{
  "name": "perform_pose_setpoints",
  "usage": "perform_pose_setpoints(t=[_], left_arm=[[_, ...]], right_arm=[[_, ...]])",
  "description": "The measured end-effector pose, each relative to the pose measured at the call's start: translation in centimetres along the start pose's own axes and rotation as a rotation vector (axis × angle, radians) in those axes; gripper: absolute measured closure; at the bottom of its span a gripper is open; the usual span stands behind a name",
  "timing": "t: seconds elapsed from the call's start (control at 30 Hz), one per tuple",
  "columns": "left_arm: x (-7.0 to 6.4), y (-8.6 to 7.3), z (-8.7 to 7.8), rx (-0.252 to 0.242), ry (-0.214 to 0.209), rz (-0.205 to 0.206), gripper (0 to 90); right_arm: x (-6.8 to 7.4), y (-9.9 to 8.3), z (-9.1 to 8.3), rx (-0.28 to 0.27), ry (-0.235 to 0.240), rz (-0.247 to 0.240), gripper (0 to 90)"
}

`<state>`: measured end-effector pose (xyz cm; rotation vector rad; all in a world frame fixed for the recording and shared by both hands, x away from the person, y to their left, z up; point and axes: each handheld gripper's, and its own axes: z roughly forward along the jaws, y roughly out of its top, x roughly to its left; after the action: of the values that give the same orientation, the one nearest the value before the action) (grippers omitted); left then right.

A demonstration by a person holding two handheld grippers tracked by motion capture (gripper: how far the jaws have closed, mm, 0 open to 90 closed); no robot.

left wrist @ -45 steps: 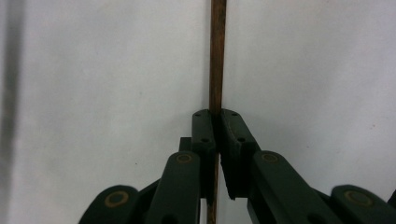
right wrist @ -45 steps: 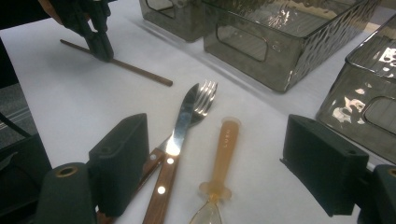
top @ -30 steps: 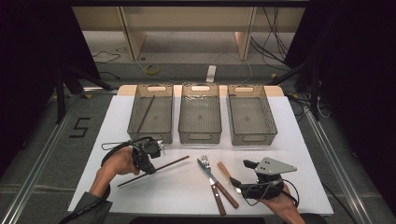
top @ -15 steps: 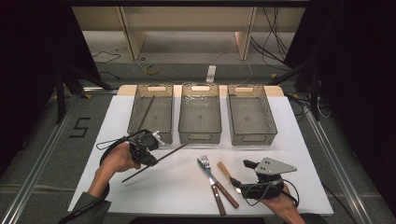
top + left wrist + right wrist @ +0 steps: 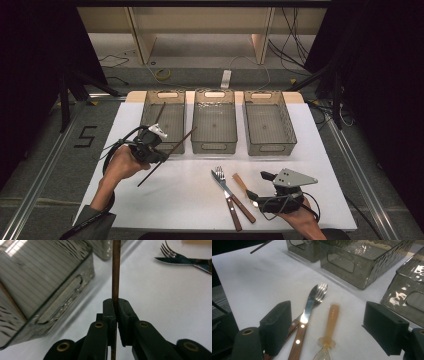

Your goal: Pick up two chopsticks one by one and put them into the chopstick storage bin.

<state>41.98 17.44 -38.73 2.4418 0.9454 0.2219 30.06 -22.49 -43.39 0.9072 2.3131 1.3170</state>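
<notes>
My left gripper [image 5: 152,148] is shut on a dark wooden chopstick [image 5: 167,156], held off the table in front of the left bin [image 5: 150,107]; its far tip reaches toward the gap between the left and middle bins. In the left gripper view the chopstick [image 5: 115,270] runs straight up from the shut jaws of that gripper [image 5: 115,312]. A second chopstick [image 5: 159,113] leans inside the left bin. My right gripper [image 5: 259,186] rests open near the front right, just right of a knife [image 5: 226,190], a fork [image 5: 219,173] and an amber-handled spoon [image 5: 240,183]. In the right gripper view the spoon [image 5: 331,320] lies between the spread pads [image 5: 275,327].
Three clear ribbed bins stand in a row at the back of the white table [image 5: 190,200]: left, middle [image 5: 214,145], right [image 5: 270,147]. The middle and right ones look empty. The near wall of the left bin [image 5: 62,292] lies close to my left gripper.
My left gripper has lifted the chopstick off the table and carried it up and back toward the left bin. The right gripper and the cutlery have not moved.
</notes>
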Motion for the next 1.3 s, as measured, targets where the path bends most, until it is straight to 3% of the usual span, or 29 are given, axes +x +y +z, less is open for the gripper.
perform_pose_setpoints(t=[0.3, 0.53, 0.87, 1.0, 1.3], left_arm=[[1.1, 1.2, -1.2, -0.079, 0.023, -0.044, 84.4], [3.0, 2.5, -2.8, -0.175, 0.05, -0.103, 84.4], [5.0, 5.6, -4.2, -0.198, 0.085, -0.121, 84.4], [6.3, 6.2, -4.0, -0.226, 0.092, -0.154, 84.4], [8.5, 6.8, -3.4, -0.226, 0.115, -0.208, 84.4]], right_arm=[[-0.1, 0.0, 0.0, -0.005, 0.0, 0.005, 23.4], [-0.2, -0.1, 0.1, 0.003, 0.004, 0.006, 23.3], [-0.2, -0.1, 0.0, -0.001, 0.005, 0.011, 23.3], [-0.2, -0.1, 0.0, -0.002, 0.005, 0.013, 23.3], [-0.3, -0.1, 0.0, -0.006, 0.008, 0.02, 23.3]])
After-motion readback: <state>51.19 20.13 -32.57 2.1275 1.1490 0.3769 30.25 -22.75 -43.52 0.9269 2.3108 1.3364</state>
